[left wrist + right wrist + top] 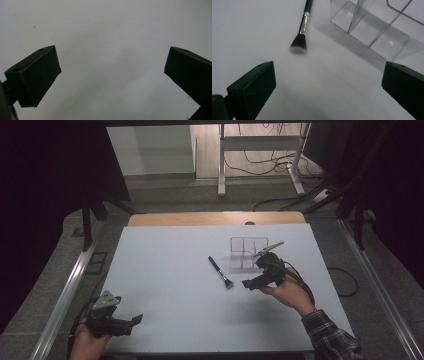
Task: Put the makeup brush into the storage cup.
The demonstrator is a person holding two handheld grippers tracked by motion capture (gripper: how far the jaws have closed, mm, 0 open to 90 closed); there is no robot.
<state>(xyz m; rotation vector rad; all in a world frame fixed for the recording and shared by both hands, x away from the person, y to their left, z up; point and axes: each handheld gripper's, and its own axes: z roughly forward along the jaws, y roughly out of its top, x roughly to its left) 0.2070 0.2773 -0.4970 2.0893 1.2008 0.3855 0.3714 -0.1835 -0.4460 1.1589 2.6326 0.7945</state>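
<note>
From above, the right claw (251,282) hovers just beside the brush (220,272) lying flat on the table (165,285), near the clear organizer (248,253), likely its destination. The left claw (131,322) waits well apart, gaping. The right gripper view shows its jaws spread wide, empty, aimed toward the bristles (298,45)

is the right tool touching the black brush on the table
Apart. In the right gripper view the right tool stands open, with bare table between its jaws and the brush, which lies ahead beside the clear organizer.
</note>
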